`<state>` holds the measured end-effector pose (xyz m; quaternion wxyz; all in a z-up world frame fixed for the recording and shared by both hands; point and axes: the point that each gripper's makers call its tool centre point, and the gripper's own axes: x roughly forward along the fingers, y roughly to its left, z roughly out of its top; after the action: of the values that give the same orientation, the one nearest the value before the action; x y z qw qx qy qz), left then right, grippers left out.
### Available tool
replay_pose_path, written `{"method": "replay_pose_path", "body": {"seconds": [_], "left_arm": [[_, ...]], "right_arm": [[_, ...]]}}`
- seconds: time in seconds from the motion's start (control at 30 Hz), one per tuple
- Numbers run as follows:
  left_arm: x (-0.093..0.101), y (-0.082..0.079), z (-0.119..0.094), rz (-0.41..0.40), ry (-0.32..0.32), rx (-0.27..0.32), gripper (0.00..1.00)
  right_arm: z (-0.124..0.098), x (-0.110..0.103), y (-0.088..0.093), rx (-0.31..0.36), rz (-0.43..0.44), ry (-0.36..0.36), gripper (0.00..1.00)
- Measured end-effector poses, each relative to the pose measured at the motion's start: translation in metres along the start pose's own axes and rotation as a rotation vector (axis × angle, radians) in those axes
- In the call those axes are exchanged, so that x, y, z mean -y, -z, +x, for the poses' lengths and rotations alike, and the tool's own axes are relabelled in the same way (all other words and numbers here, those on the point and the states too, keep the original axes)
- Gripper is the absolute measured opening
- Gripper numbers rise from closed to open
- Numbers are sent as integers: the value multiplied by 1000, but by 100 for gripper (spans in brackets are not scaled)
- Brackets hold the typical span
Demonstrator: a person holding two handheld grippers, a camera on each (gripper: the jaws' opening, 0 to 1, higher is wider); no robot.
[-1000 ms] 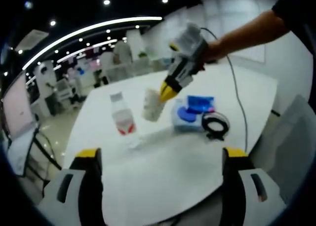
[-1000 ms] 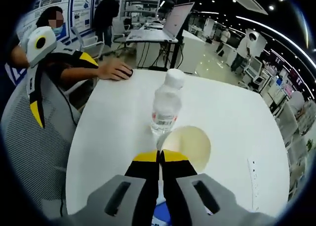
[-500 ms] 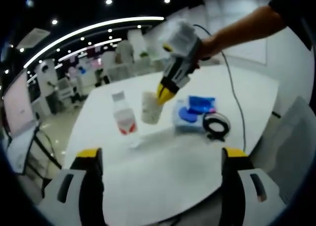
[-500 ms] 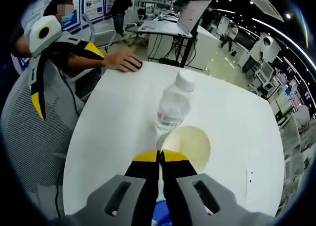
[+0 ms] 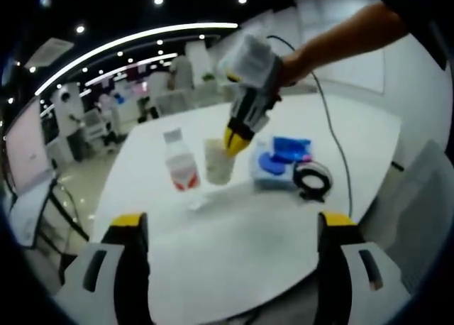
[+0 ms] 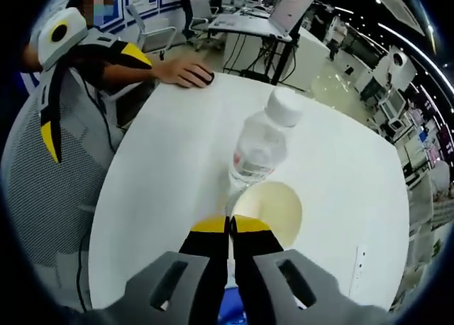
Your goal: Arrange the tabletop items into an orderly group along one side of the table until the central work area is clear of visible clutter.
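In the left gripper view, the left gripper rises from the bottom with its two jaws far apart and nothing between them, over the near part of the white table. Farther on the table, the right gripper comes in from the right and pinches the rim of a paper cup. The cup stands upright, with its long axis vertical and its mouth up, and it looks to be at or just above the table surface; I cannot tell if it touches. Just beside the cup, on its left in this view, stands a water bottle with a red label, also upright with the cap on top. On the other side of the cup are a blue and white packet and, touching it, a black ring-shaped thing, perhaps a roll of tape.

In the right gripper view, the right gripper has its jaws closed together on the near rim of the cup, and we look down into the open mouth. The bottle is just behind the cup, very near or touching. A person's hand rests at the far edge of the table.

I judge the task well advanced: four items are already close in one group. What is left is to set down the cup and release it.
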<state>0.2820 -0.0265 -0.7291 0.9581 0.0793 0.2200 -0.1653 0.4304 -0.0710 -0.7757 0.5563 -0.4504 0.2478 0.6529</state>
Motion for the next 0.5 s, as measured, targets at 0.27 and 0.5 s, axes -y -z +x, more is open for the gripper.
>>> {"method": "replay_pose_path", "body": {"seconds": [0.27, 0.5], "left_arm": [[0, 0, 0, -2, 2, -2, 94], [0, 0, 0, -3, -2, -6, 94]], "right_arm": [[13, 0, 12, -62, -51, 7, 2], [23, 2, 18, -91, -94, 20, 2]]}}
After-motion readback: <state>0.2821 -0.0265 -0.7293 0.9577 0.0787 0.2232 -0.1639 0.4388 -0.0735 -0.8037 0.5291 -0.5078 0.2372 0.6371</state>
